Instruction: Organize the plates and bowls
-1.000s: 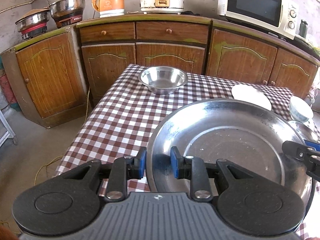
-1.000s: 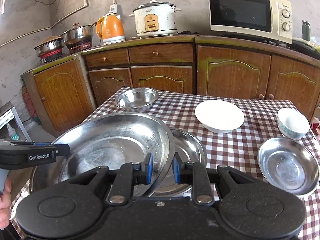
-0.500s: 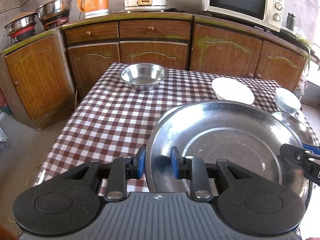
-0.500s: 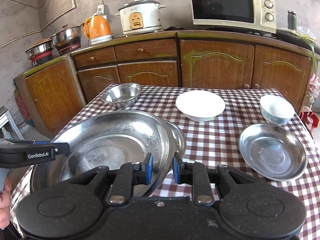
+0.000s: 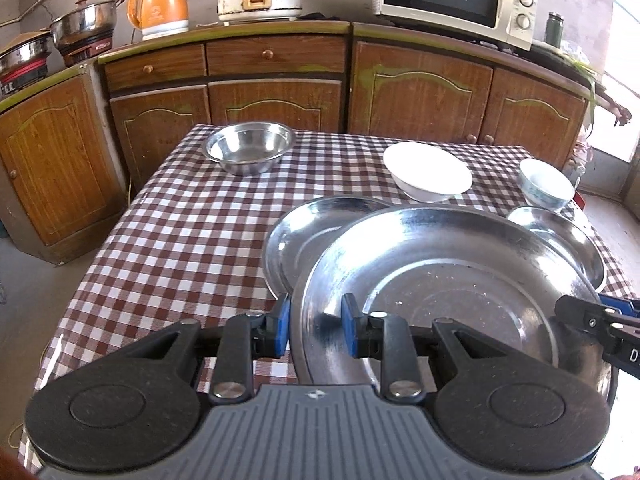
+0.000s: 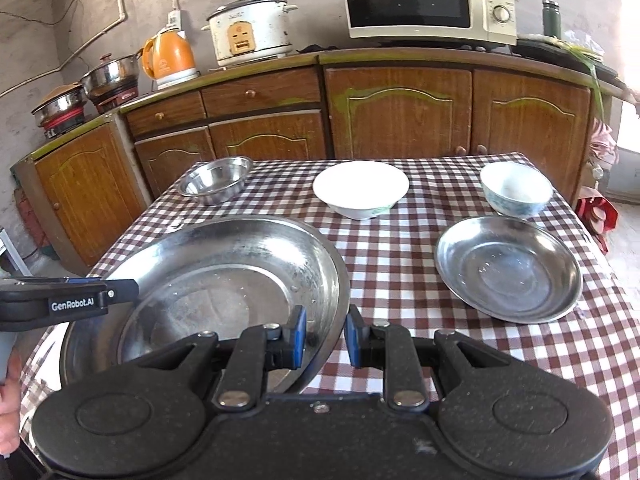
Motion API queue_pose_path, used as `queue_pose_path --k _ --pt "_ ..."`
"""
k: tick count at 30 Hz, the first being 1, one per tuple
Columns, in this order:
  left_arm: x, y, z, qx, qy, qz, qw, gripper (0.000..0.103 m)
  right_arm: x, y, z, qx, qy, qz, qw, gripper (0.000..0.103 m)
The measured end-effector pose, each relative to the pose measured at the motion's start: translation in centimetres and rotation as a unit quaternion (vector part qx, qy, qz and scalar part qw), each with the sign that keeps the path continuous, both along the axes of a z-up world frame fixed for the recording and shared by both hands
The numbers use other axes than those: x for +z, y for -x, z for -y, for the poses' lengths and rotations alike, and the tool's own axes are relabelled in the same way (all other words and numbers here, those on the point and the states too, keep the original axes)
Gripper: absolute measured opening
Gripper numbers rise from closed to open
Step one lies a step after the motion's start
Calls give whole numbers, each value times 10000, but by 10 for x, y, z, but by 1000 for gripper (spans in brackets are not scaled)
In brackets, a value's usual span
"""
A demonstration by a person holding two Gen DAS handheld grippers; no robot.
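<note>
We grip the large steel plate (image 5: 460, 280) at opposite rims, left gripper (image 5: 314, 330) and right gripper (image 6: 326, 340) both clamped, above a smaller plate (image 5: 304, 236). Beyond it, bowls and another plate remain unstacked.

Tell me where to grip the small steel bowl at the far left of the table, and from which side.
Grip the small steel bowl by its thin rim, one finger inside and one outside. Come from the near side, angled down: it sits upright and open-topped near the far left corner of the checked table, with bare cloth in front. Its rounded wall looks too wide and slick to span. Both grippers are now busy holding the large steel plate.
</note>
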State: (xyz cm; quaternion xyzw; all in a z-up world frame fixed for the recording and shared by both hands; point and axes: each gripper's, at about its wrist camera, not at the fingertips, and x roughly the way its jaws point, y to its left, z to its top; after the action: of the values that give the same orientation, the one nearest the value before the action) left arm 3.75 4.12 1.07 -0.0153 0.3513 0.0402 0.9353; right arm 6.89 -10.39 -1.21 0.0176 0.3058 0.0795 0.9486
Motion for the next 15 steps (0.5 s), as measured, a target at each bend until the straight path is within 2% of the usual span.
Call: queue_pose_path --k 15 --pt "-6 8 15 -179 -9 -19 9998 29 -7 14 16 -182 10 -69 9998 27"
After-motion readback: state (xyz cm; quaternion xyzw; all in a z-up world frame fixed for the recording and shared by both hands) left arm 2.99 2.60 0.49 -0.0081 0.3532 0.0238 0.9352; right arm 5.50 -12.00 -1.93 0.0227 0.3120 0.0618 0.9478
